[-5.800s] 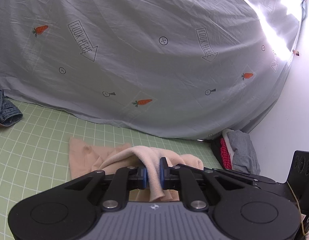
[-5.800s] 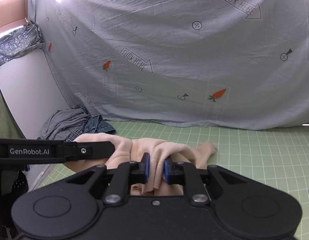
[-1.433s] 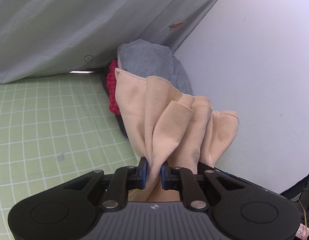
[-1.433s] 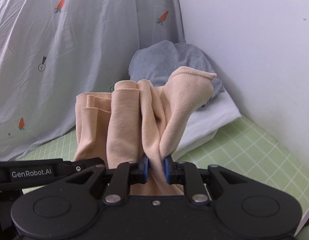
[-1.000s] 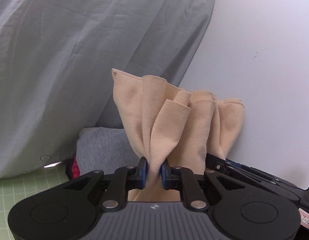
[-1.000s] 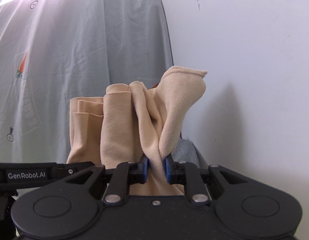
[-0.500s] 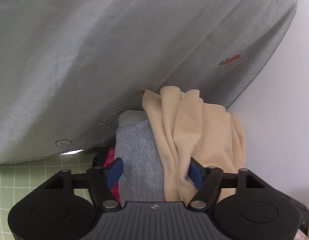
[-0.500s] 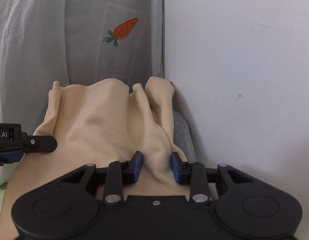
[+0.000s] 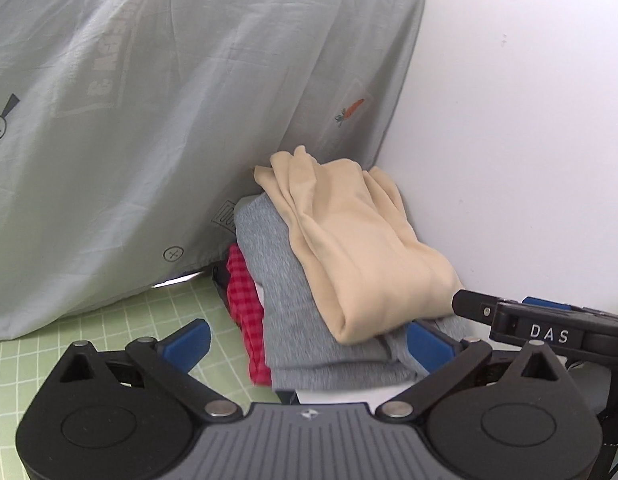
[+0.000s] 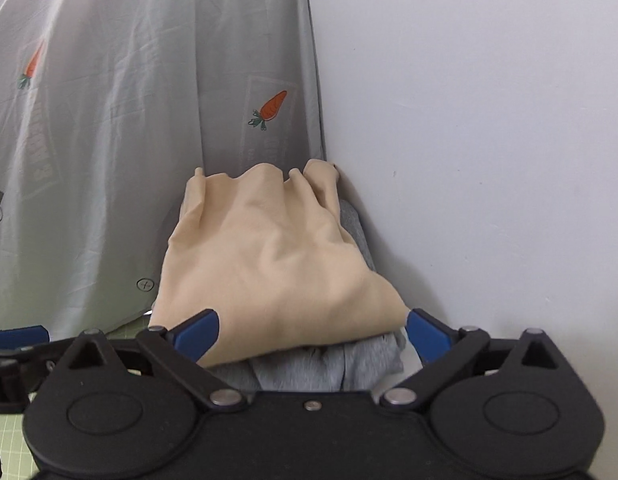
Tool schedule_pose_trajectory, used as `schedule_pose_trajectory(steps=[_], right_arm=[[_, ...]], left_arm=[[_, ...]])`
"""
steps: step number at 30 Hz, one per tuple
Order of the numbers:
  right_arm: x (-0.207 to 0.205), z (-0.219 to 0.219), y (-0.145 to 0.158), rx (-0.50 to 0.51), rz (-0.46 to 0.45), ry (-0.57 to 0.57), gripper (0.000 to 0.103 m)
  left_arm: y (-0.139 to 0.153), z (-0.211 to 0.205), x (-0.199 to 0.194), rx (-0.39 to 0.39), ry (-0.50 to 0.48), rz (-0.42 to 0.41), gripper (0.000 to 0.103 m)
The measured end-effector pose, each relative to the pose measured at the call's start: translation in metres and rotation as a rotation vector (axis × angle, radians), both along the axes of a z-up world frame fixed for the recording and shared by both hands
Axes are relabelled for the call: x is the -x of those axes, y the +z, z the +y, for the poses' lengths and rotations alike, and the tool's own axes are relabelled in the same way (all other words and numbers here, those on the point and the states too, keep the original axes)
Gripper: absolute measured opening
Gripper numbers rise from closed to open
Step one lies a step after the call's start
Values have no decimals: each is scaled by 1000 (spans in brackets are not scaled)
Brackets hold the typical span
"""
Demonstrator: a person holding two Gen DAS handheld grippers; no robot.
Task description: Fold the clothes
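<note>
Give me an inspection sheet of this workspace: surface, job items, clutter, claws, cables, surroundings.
Surface: green grid-lined cutting mat.
Job items: folded beige knit garment lies on top of the folded grey marl garment; red checked garment lower in the same stack, pile set in the corner.
Clutter: nothing seen.
Claws: left claw open, blue pads either side of the stack, gripping nothing; right claw open, straddling the beige garment's near edge.
Cables: nothing seen.
Surroundings: grey carrot-print sheet hanging behind; white wall on the right.
</note>
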State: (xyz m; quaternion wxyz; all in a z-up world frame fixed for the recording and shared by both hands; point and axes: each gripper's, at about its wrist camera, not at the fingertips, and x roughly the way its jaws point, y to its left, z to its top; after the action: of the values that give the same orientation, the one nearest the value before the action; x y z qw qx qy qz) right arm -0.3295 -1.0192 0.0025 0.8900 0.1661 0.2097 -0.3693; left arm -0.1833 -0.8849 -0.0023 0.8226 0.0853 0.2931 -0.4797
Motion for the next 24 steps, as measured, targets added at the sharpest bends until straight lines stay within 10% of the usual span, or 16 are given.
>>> schedule_pose_trajectory(steps=[24], right_arm=[[127, 145, -9, -87, 110, 6, 102]], left_arm=[[-21, 122, 118, -82, -25, 28, 103]])
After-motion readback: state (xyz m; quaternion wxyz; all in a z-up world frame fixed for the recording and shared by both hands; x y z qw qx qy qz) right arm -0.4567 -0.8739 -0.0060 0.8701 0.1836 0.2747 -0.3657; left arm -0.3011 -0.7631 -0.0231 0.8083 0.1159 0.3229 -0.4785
